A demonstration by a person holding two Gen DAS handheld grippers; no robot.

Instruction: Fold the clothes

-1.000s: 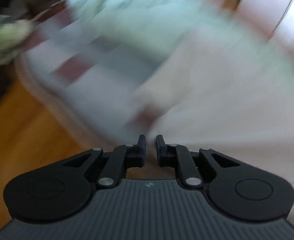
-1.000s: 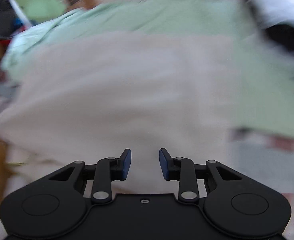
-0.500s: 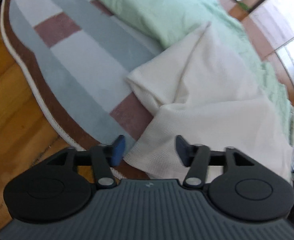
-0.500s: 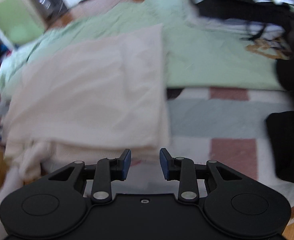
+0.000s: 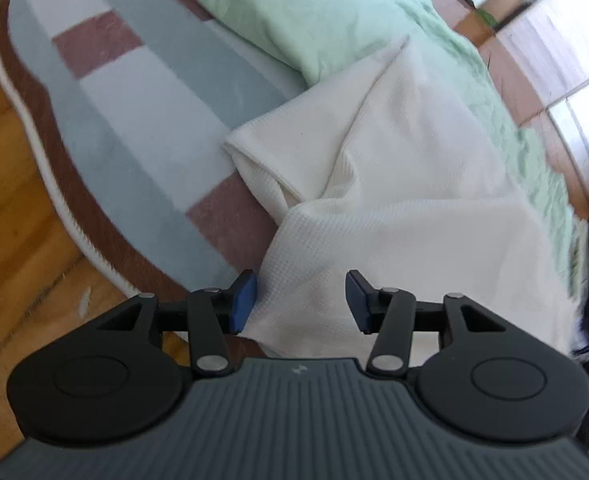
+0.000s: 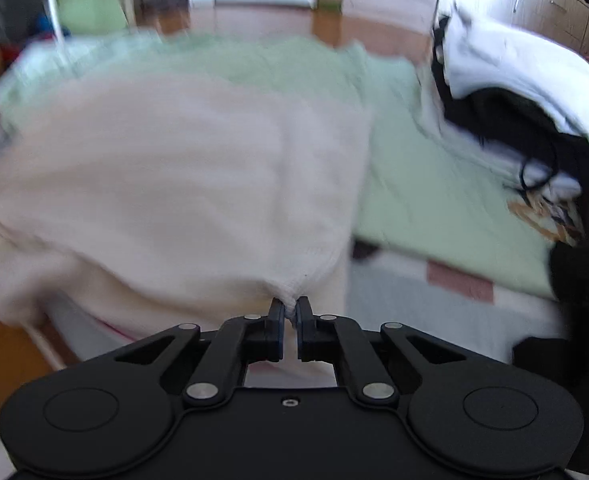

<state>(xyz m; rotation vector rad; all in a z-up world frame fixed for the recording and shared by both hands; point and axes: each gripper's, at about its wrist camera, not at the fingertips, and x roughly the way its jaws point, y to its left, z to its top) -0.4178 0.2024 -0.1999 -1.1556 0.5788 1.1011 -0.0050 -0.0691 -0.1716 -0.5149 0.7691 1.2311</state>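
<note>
Two claws: right claw (image 6: 290, 312) pinching cream garment (image 6: 182, 184) edge, left claw (image 5: 301, 300) open.

The left claw (image 5: 301, 302) points forward and downward, its two blue-padded fingers (image 5: 243, 300) spread wide apart with nothing pinched between them. The right claw (image 6: 290, 312) also points forward, its two fingers drawn nearly together, clamping a small bunch of cream cloth (image 6: 182, 184) at their tips.
</note>
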